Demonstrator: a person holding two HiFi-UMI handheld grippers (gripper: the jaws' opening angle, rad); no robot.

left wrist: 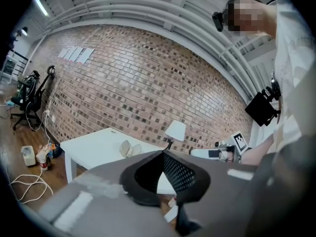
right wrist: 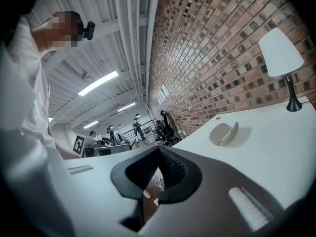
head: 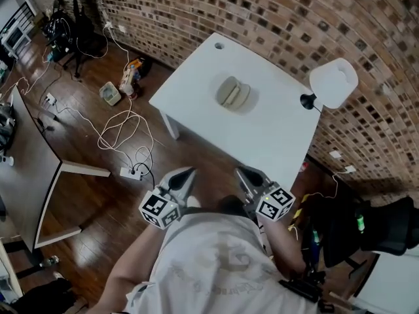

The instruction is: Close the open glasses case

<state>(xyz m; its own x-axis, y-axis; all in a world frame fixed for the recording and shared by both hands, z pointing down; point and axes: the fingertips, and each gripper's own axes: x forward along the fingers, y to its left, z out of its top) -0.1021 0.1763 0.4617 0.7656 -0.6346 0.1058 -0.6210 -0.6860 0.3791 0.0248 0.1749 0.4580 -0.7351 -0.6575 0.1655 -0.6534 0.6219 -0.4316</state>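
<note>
**Both grippers hanging short of the table, glasses case lying open**

The glasses case (head: 234, 93) is lying open near the middle of the white table (head: 275, 136), its two pale shells spread apart and facing up. Nothing is touching it. A lamp (head: 332, 82) with a white shade is standing at the table's far right edge, close to the brick wall (head: 275, 18).

The person is holding both grippers close to the body, well short of the table's near edge and over the wooden floor (head: 98, 195). The left gripper (head: 185, 175) is keeping its jaws pressed together at the tips, with nothing between them. The right gripper (head: 247, 173) is doing the same, tips meeting and pinching nothing. Both are pointing towards the table.

In the left gripper view the case is showing beyond the closed tips, well apart from them. In the right gripper view it is sitting off to the right of the tips. White cables (head: 121, 133) are trailing across the floor left of the table.
</note>
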